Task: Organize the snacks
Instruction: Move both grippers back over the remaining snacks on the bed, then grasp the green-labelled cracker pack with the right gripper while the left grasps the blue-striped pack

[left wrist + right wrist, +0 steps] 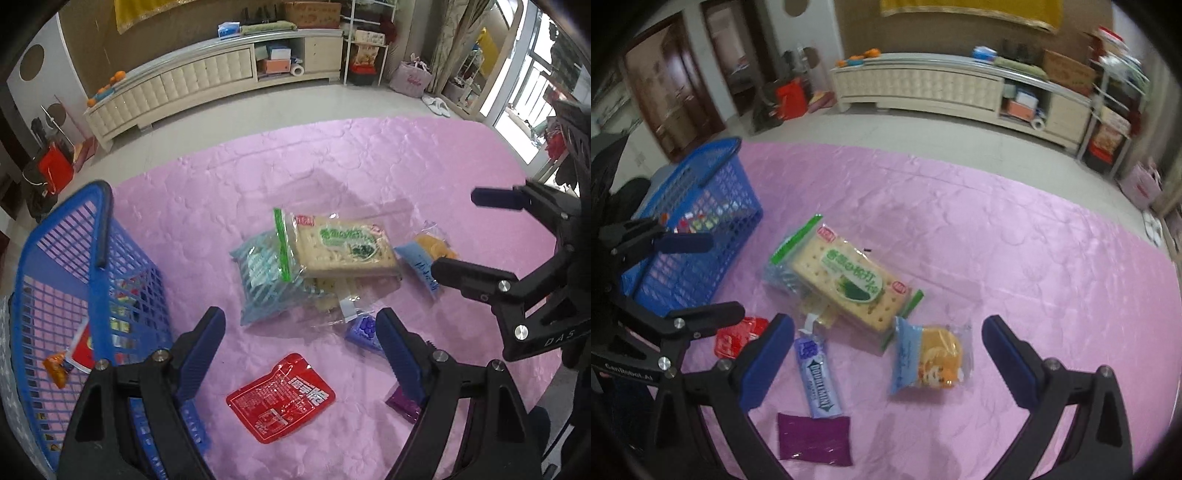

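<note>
A blue plastic basket (92, 280) stands at the left on the pink cloth (332, 166), with a few small snack packets inside. A zip bag of crackers (343, 247) lies mid-cloth over a striped blue packet (262, 280). A red pouch (280, 397) lies just ahead of my left gripper (301, 350), which is open and empty. In the right wrist view, my right gripper (886, 350) is open and empty, above a blue-and-orange cake packet (929, 356). A Doublemint gum pack (816, 376) and a purple packet (814, 439) lie near its left finger.
A cream TV cabinet (207, 81) runs along the far wall beyond grey floor. A metal shelf rack (365, 40) stands to its right. The cloth's far edge borders the floor. The basket also shows in the right wrist view (701, 236).
</note>
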